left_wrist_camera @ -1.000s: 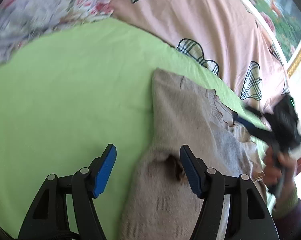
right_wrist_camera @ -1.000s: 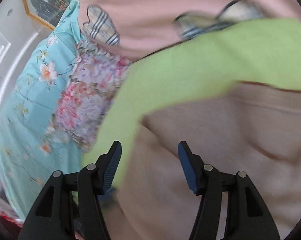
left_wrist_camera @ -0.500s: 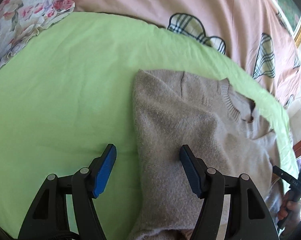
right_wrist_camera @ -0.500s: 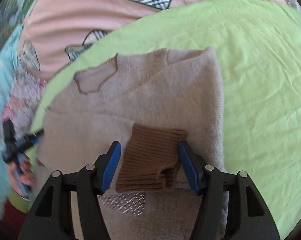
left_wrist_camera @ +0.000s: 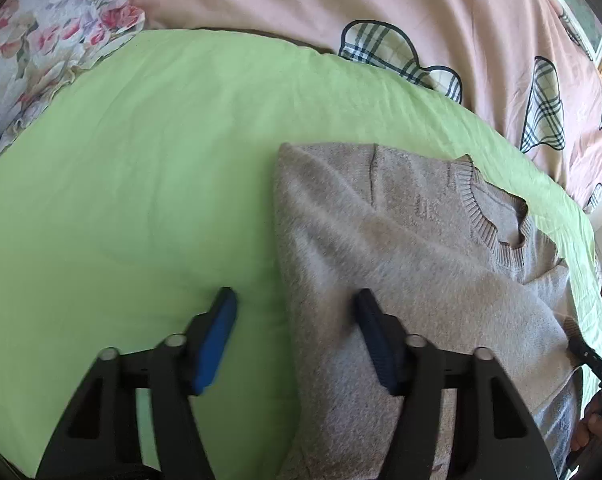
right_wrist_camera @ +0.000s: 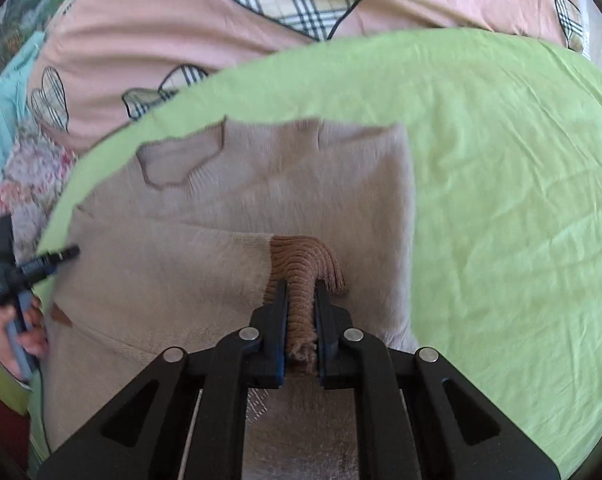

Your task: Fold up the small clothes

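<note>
Now the brown ribbed cuff (right_wrist_camera: 305,268) of the beige sweater (right_wrist_camera: 205,264) is pinched between the closed fingers of the right gripper (right_wrist_camera: 301,312); half a second ago those fingers stood apart on either side of the cuff, which lay flat. Judging by this, the sleeve is secured and ready to be carried across the body for a fold.

The sweater lies on a green sheet (right_wrist_camera: 501,200) spread over a bed, its neckline (right_wrist_camera: 181,160) toward a pink quilt with plaid shapes (right_wrist_camera: 181,40).

The left wrist view shows the left gripper (left_wrist_camera: 293,320) wide open and holding nothing, one finger over the sheet, the other over the sweater's folded edge, having drawn slightly closer. Only the right view shows the cuff and the grasp. Only the left view shows the floral pillow (left_wrist_camera: 41,48) clearly.
</note>
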`<state>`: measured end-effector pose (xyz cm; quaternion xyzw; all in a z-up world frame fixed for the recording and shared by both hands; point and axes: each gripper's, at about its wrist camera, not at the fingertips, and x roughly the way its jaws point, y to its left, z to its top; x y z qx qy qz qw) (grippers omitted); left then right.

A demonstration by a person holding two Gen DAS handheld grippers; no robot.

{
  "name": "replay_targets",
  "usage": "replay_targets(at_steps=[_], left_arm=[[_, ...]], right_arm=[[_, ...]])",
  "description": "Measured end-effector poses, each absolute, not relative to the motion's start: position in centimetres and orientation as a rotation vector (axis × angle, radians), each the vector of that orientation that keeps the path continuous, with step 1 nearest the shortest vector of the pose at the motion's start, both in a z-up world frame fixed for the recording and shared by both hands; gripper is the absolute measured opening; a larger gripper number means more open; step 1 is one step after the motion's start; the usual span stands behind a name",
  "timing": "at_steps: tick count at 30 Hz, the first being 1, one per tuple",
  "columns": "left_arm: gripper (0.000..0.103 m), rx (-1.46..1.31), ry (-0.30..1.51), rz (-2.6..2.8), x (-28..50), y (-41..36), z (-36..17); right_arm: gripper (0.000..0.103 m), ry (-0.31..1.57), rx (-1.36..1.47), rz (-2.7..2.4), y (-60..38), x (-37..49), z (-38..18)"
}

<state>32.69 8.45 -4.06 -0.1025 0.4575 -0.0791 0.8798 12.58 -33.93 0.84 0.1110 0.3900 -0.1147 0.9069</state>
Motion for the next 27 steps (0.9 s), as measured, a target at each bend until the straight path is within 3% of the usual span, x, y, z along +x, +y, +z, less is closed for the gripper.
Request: replay_targets(at_steps=[1,2,3,8,14,18,27], left_arm=[[0.027,-0.217,0.948,-0.18,32.8,8.4,-4.0],[0.014,-0.222,0.938,-0.208,32.8,8.3,-4.0],[0.009,-0.214,0.926,-0.209,32.8,8.2,-3.8],[0.008,-0.148,0.887,-0.136,32.5,7.6,-4.0],[0.012,-0.177,0.893,-0.101,30.7,8.6,-2.9],[0.012,-0.171,0.883,-0.104,25.7,8.8,-1.6],[0.012,-0.189,0.93,-0.159,12.6,9.1,-2.1]], right_arm=[[0.012,0.783,0.228,-0.24,-33.9,12.2,1.2],[0.012,0.758,0.226,-0.246,-33.8,11.9,1.6],[0.012,0.746,0.227,-0.251,-33.7,11.9,1.7],[0.022,0.803,0.18,-0.315,-33.7,12.1,0.6],[0.023,0.769,0.189,-0.39,-33.9,8.7,2.0],[0.026,0.734,0.218,-0.357,-33.0,5.3,3.2],[0.042,0.738,0.252,-0.257,-29.6,0.4,2.8]])
